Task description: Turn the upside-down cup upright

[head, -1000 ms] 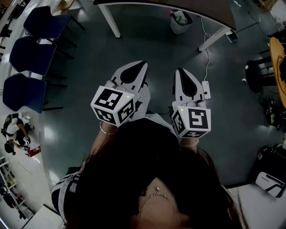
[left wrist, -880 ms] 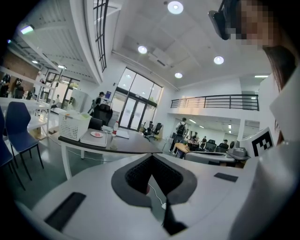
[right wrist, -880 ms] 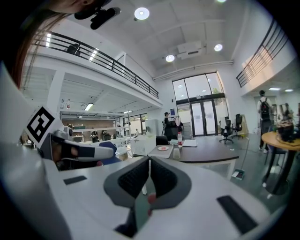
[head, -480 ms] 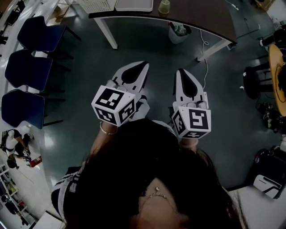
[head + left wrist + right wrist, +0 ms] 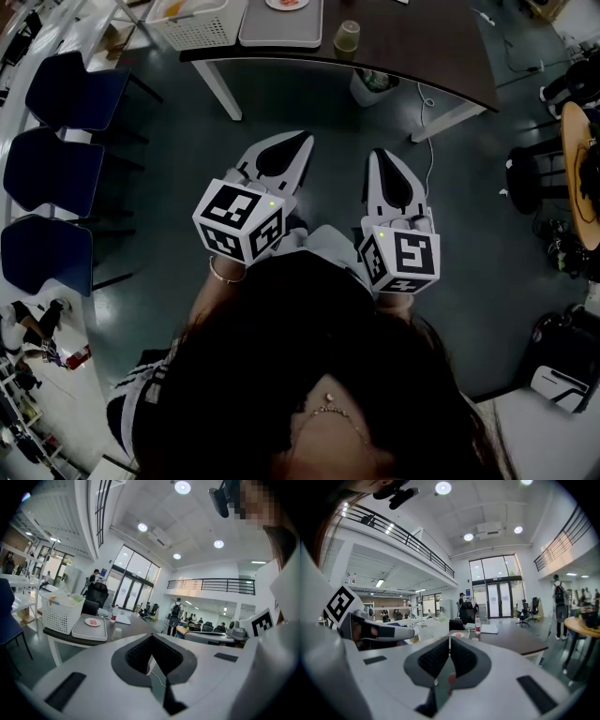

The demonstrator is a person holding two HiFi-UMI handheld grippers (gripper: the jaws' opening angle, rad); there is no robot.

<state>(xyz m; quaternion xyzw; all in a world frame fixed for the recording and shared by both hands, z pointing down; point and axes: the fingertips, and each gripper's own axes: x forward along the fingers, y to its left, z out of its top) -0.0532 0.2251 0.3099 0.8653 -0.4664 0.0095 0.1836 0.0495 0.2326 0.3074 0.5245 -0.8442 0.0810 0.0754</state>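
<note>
White left gripper (image 5: 302,139) and right gripper (image 5: 376,153), both closed, empty. Small pale-green translucent cup (image 5: 348,37), upper centre on dark table (image 5: 422,47): likely light, rigid; grasp sidewall.

I see open floor (image 5: 328,117) up to table (image 5: 422,47); chairs (image 5: 56,169) line left; basket (image 5: 202,28), tray (image 5: 281,28), cup (image 5: 348,37) crowd table's near edge; right part bare.

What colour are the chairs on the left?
Dark blue; the chairs show best in the head view.
</note>
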